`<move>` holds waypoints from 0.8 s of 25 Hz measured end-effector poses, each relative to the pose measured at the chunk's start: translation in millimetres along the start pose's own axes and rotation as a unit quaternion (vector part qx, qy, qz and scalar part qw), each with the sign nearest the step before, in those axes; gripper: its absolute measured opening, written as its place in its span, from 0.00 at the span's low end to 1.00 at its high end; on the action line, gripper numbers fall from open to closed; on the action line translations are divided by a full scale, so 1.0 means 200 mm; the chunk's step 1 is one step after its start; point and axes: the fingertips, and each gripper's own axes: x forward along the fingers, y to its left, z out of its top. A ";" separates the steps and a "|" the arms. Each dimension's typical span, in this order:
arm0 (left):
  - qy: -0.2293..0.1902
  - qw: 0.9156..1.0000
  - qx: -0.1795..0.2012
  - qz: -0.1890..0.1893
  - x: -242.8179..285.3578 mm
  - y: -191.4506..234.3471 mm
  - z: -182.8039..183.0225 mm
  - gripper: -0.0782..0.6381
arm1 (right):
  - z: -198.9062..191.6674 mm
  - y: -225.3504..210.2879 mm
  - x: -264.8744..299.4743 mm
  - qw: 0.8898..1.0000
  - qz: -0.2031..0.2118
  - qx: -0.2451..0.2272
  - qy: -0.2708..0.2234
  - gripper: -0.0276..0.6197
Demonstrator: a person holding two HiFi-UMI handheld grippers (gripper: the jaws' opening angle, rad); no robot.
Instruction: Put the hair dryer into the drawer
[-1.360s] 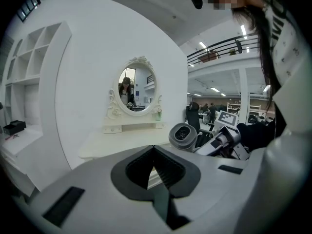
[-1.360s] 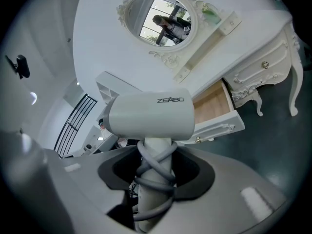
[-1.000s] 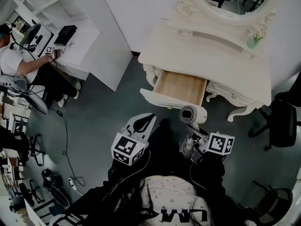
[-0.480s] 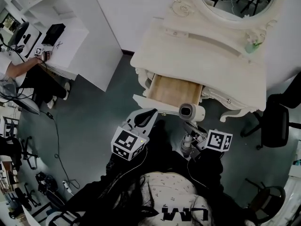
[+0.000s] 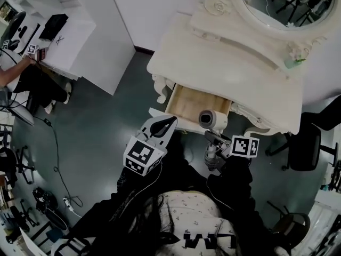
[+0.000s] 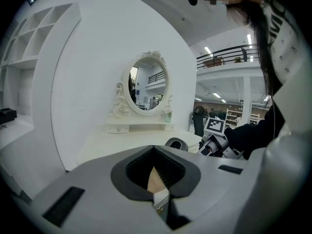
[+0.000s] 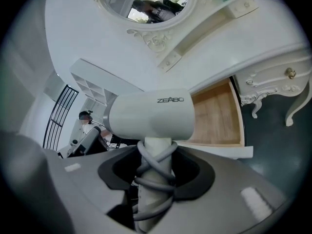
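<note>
Dark grey-green floor (image 5: 106, 132) laid throughout; cables (image 5: 57, 159) trailed across it at left. White wall (image 5: 160, 9) set behind cream carved dressing table (image 5: 224, 63); oval mirror (image 5: 287, 4) mounted on top. White desk (image 5: 80, 41) placed at left, black office chair (image 5: 303, 148) at right. Ceiling strip lights (image 6: 209, 50) lit beyond.

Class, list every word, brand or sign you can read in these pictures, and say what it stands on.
"ZEABO": on the hair dryer.
Print on the person's clothing: upside down, not legible.
The cube markers: patterns, no words.
</note>
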 end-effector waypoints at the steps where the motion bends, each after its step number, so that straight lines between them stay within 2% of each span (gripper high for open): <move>1: 0.000 1.000 -0.002 0.002 0.01 0.02 0.00 0.11 | 0.01 -0.01 0.03 1.000 -0.003 -0.002 0.009 0.35; 7: -0.004 1.000 -0.013 0.005 0.03 0.12 0.00 0.11 | 0.08 -0.09 0.18 0.996 -0.023 -0.038 0.083 0.35; 13: 0.002 1.000 -0.019 0.011 0.04 0.19 -0.02 0.11 | 0.15 -0.20 0.34 0.982 -0.057 -0.090 0.158 0.35; 20: 0.005 0.997 -0.037 0.060 -0.05 0.37 -0.06 0.11 | 0.16 -0.31 0.52 0.964 -0.076 -0.115 0.229 0.35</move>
